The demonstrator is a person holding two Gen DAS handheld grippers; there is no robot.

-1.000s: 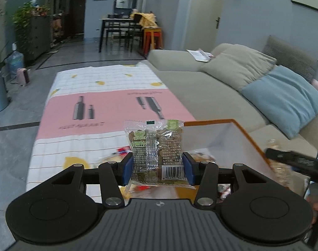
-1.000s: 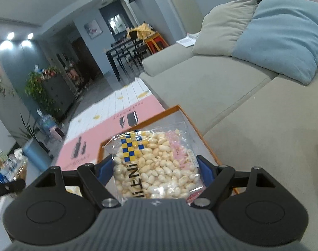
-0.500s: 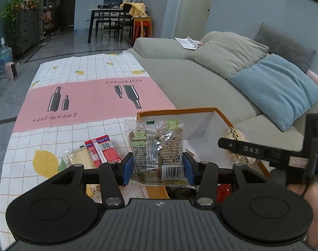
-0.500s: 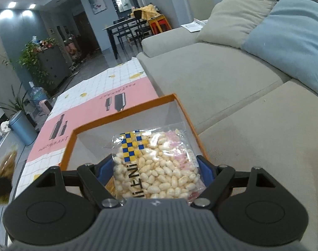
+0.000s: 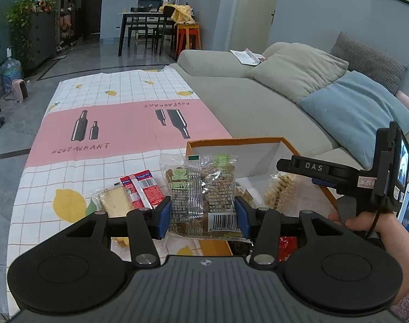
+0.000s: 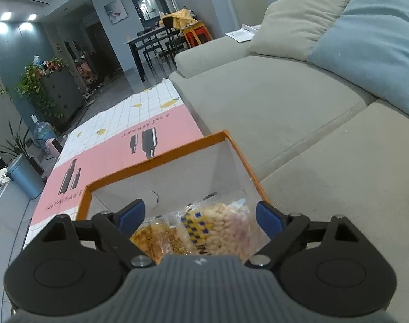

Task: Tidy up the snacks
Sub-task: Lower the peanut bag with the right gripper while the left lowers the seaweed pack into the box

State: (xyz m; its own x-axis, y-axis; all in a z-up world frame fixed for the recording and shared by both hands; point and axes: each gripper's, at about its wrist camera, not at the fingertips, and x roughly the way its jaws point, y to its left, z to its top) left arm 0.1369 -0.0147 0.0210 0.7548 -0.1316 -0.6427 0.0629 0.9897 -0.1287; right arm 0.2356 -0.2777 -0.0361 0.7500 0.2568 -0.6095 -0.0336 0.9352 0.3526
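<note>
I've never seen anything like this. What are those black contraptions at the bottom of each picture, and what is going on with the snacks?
They are hand-held grippers with blue pads; a person holds one in each hand, and each carries a camera looking along its fingers. One picture comes from the left gripper, which is shut on a clear snack packet. The other comes from the right gripper, which is open over an orange box; a peanut bag lies below it in the box. In the left view you see the right gripper from the side. On the tablecloth lie red packets and a cake slice.
</note>
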